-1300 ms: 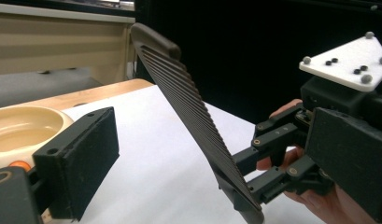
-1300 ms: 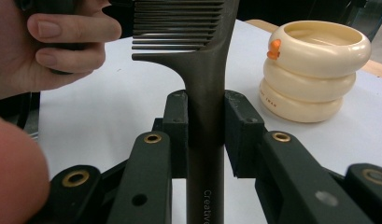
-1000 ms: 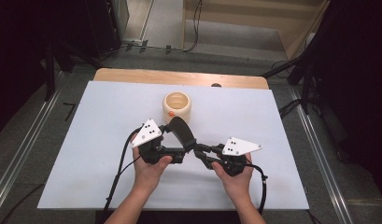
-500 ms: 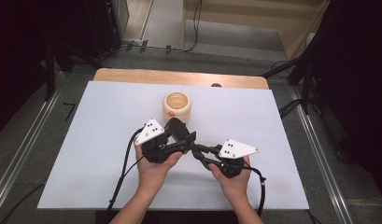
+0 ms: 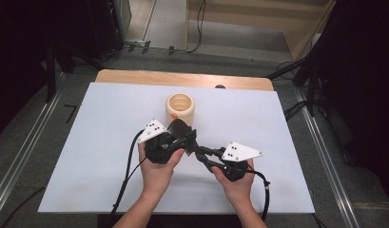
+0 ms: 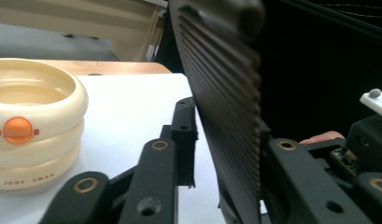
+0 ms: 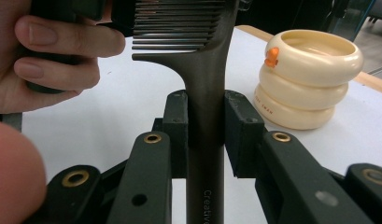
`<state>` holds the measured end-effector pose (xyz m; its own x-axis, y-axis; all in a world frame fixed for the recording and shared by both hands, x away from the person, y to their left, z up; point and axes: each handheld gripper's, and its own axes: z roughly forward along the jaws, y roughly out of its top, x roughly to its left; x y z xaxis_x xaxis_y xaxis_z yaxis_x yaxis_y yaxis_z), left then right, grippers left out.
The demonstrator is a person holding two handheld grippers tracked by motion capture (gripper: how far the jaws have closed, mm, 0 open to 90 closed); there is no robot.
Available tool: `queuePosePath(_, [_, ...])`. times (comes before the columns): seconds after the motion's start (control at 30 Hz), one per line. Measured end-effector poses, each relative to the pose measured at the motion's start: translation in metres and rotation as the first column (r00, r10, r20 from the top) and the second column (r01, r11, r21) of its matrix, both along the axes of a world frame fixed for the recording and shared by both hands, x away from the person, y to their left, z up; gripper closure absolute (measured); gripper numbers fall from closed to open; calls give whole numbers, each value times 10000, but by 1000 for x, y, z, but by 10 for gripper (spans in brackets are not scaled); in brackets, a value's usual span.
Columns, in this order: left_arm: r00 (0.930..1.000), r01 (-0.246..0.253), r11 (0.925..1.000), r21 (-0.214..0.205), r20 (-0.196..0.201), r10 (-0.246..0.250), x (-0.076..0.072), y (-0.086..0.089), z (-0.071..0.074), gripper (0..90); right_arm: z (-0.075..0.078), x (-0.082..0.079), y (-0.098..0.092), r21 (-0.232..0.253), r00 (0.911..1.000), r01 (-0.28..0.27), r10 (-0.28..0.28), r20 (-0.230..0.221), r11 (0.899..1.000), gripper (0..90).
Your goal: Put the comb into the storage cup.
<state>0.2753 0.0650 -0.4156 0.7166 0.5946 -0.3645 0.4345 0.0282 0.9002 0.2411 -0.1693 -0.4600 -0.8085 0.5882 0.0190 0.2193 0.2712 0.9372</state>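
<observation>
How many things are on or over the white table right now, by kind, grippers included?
Black comb, held between the two grippers: 1
Cream ringed cup with an orange knob: 1
Grippers, left gripper and right gripper: 2
Total: 4

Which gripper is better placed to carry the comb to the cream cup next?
Probably the left gripper: its jaws have just been closing on the comb head, nearest the cup. The right gripper clamps the handle, farther back.
</observation>
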Motion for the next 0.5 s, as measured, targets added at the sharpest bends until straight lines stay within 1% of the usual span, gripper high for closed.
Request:
queuePosePath(0.17, [9999,98,9999,-81,-111,-99,2,0,-1,764,-1,0,0,-49,10000,92,-92,36,9999,708])
queuePosePath(0.23, [9998,176,9996,-203,-117,-178,2,0,-1,779,-2,-1,1,-57,9999,151,-150,82,9999,708])
queuePosePath(0.37, [9988,435,9983,-380,-207,-443,3,1,-1,813,-3,-1,3,-117,9996,253,-251,148,9996,707])
queuePosePath(0.47, [9970,747,9956,-559,-165,-757,2,2,-1,836,-4,-1,6,-153,9994,274,-271,197,9995,707])
queuePosePath(0.5, [9970,747,9956,-559,-165,-757,2,2,-1,837,-4,-1,6,-153,9994,274,-271,197,9995,707])
